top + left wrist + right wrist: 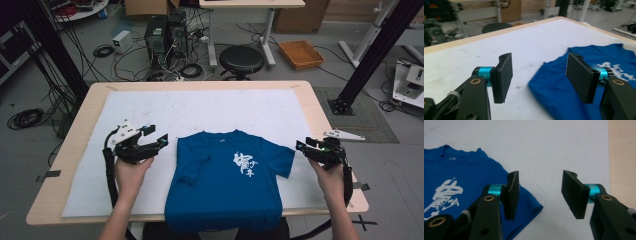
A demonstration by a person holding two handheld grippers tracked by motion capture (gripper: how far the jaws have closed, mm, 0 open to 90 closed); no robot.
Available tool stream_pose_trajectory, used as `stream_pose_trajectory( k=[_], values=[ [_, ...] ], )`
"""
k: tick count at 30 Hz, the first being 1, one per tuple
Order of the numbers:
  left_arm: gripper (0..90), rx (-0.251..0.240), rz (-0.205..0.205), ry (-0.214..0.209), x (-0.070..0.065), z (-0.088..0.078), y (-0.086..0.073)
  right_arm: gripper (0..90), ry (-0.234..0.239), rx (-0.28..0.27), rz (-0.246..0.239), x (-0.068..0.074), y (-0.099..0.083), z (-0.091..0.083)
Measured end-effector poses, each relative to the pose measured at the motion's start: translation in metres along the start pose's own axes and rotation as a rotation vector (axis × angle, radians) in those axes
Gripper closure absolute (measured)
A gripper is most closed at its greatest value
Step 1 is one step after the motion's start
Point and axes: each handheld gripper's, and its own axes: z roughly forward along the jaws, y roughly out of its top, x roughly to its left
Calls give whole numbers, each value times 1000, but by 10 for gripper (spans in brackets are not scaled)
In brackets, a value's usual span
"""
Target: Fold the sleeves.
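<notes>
A blue T-shirt (230, 177) with white lettering on the chest lies face up on the white mat (200, 110), its hem hanging over the near table edge. Its left sleeve (195, 167) is folded in onto the body, while the right sleeve (285, 160) lies spread out. My left gripper (157, 137) hovers just left of the shirt's shoulder, open and empty; the shirt's edge (554, 82) shows below its jaws. My right gripper (302, 146) sits at the right sleeve's tip, open, with the sleeve end (529, 206) under its left pad and bare mat between the pads.
The mat covers most of the wooden table (60, 165). Beyond the far edge stand a black stool (241, 60), computer cases (165, 35) with tangled cables, and an orange tray (301, 54) on the floor. Black frame posts (370, 55) rise at both sides.
</notes>
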Motion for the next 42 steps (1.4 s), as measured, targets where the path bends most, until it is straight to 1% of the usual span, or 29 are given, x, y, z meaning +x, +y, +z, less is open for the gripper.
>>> stream_pose_trajectory(
  k=[1,3,4,6,8,10,13,14,16,17,19,21,24,27,28,31,34,38,42],
  values=[
    [384,-3,-2,8,4,-4,-1,540,-5,16,1,0,-1,3],
    [384,-10,-20,22,12,-9,-4,581,-10,37,4,0,-3,9],
    [384,-12,-29,28,16,-11,-5,617,-16,60,2,0,-5,13],
    [384,-12,-46,36,22,-14,-8,626,-23,68,0,0,-5,15],
    [384,-10,-64,35,26,-16,-10,630,-31,92,8,-1,-6,19],
    [384,-9,-69,35,27,-16,-11,639,-32,118,10,-2,-7,24],
    [384,-3,-65,25,27,-15,-11,658,-34,152,2,-3,-10,31],
    [384,-5,-68,20,26,-14,-11,674,-33,160,1,-3,-10,33],
    [384,2,-63,11,25,-13,-10,749,-23,176,-8,-3,-11,34],
    [384,3,-59,7,24,-12,-10,784,-14,176,-16,-2,-11,34],
    [384,7,-62,-5,22,-11,-9,882,2,171,-33,1,-10,32],
    [384,9,-60,-8,22,-11,-8,886,5,163,-34,2,-9,31],
    [384,6,-62,-15,21,-11,-7,889,20,127,-23,7,-5,21],
    [384,-13,-100,-44,23,-10,-6,889,39,96,-17,18,4,9],
    [384,-17,-105,-52,23,-10,-5,889,43,91,-25,24,8,6],
    [384,-21,-102,-63,21,-9,-1,889,49,80,-57,44,18,-2],
    [384,-21,-97,-76,19,-7,0,889,48,74,-77,64,26,-4],
    [385,-17,-95,-91,17,-5,2,889,31,77,-116,87,35,-3],
    [385,-16,-100,-95,17,-4,2,889,20,81,-152,108,41,0]
  ],
)
